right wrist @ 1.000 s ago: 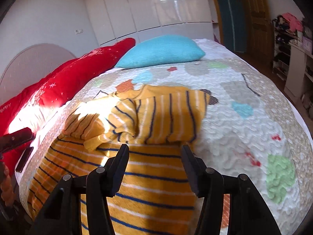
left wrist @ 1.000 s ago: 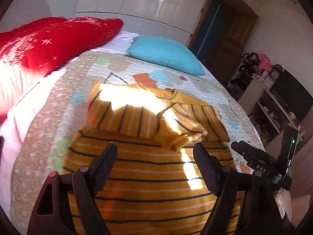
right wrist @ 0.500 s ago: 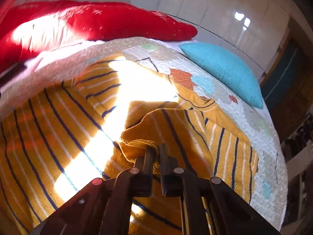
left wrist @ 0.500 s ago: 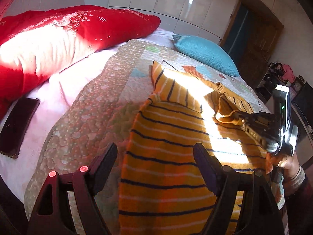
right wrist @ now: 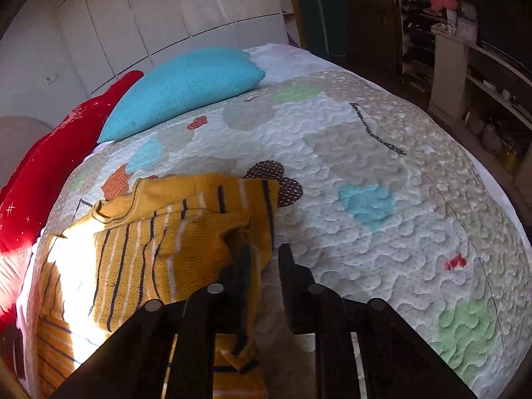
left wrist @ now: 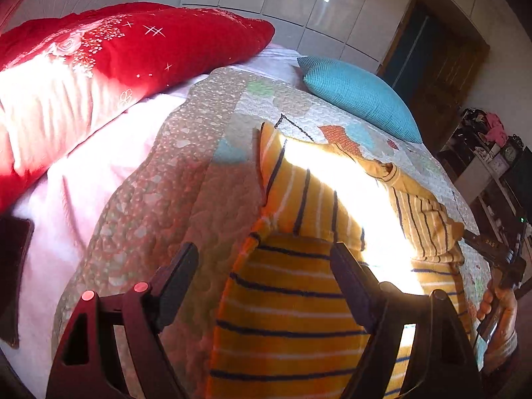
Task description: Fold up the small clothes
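Note:
A small yellow sweater [left wrist: 299, 302] with navy and white stripes lies on the quilted bedspread [left wrist: 173, 206], both sleeves folded in over its chest. My left gripper [left wrist: 266, 262] is open and empty, hovering over the sweater's left edge below the folded left sleeve [left wrist: 299, 196]. In the right wrist view the sweater [right wrist: 139, 252] lies left of my right gripper [right wrist: 262, 259]. Its jaws stand slightly apart, and the folded right sleeve's cuff [right wrist: 242, 232] is draped against the left finger. The right gripper also shows in the left wrist view [left wrist: 492, 252].
A red pillow [left wrist: 99, 76] and a turquoise pillow [left wrist: 359, 96] lie at the head of the bed. A dark phone [left wrist: 13, 276] lies on the pink sheet at left. Shelves [right wrist: 465, 50] stand right of the bed. Bare quilt [right wrist: 382, 199] extends right of the sweater.
My right gripper, shut on the right sleeve's cuff half a second ago, has drawn back to the sweater's right side and its jaws have parted. My left gripper moved closer over the sweater's left edge.

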